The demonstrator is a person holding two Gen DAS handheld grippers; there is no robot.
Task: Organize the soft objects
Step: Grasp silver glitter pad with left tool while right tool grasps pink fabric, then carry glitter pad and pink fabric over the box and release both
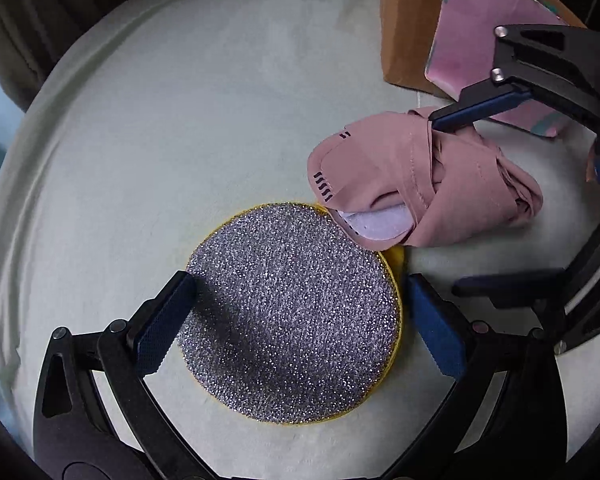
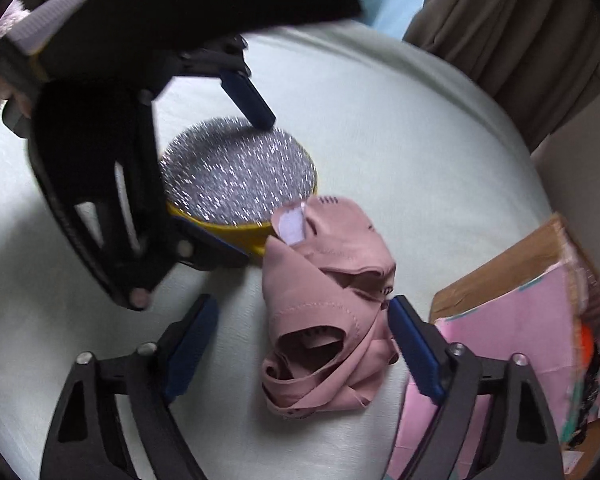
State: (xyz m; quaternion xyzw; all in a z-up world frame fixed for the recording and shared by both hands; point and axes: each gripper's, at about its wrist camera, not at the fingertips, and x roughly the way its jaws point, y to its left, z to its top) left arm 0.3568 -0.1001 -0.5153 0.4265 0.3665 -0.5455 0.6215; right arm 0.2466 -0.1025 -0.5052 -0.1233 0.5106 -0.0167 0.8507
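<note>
A round sponge with a glittery silver top and yellow base (image 1: 292, 316) lies on the pale green sheet (image 1: 180, 140). My left gripper (image 1: 296, 320) is open, its fingers on either side of the sponge; it also shows in the right wrist view (image 2: 236, 184) around the sponge (image 2: 240, 172). A crumpled pink fabric piece (image 1: 420, 184) lies beside the sponge, touching its edge. My right gripper (image 2: 304, 344) is open with the pink fabric (image 2: 324, 320) between its fingers; it shows in the left wrist view (image 1: 460, 200) too.
A cardboard box (image 1: 412, 32) holding pink sheets (image 1: 484, 36) stands at the far right of the bed; it also shows in the right wrist view (image 2: 500, 280). Brown curtains (image 2: 512, 28) hang beyond the bed's edge.
</note>
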